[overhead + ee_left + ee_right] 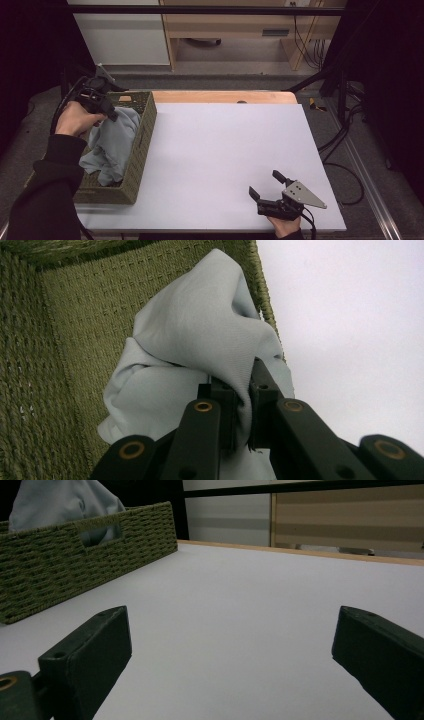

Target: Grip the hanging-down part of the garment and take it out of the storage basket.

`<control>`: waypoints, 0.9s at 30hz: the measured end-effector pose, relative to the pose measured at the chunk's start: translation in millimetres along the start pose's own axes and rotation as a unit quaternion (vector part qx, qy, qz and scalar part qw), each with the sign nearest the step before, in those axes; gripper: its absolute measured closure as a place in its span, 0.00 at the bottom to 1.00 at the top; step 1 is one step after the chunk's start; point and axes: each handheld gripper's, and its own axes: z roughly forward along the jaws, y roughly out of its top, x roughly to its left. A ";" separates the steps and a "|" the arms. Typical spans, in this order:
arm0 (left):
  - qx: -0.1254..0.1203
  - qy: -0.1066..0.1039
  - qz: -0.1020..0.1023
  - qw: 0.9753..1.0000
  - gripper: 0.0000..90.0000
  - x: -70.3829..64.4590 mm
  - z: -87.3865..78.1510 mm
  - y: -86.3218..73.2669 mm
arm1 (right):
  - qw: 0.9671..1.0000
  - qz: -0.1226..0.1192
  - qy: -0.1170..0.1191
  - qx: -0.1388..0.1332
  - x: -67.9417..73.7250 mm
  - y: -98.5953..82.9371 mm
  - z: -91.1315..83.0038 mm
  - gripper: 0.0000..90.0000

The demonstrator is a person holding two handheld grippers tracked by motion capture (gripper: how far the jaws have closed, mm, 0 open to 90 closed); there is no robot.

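Over the woven basket (141, 145) at the left edge of the tabletop (225, 155), my left claw (111, 114) is clamped on a fold of the pale blue cloth (112, 145), which bunches up inside the basket against its right wall. Near the front right corner, my right claw (268, 184) rests low with its jaws wide apart, holding nothing.

white table (225, 150), woven basket (142, 145) at left edge

high: above, looking forward-down | left: close, into basket (45, 340) | right: low across table (240, 605), basket shared
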 end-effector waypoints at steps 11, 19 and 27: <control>-0.012 0.006 0.006 1.000 0.94 -1.8 -5.6 -2.3 | 1.000 0.004 -0.002 0.000 0.4 0.5 0.4 0.03; -0.033 0.014 0.012 0.999 0.94 -2.5 -18.4 -5.2 | 1.000 0.005 0.002 0.003 1.0 1.0 2.1 0.04; -0.053 0.021 0.009 0.998 0.94 2.3 -34.8 -8.4 | 1.000 0.005 0.006 0.002 1.9 1.6 3.8 0.04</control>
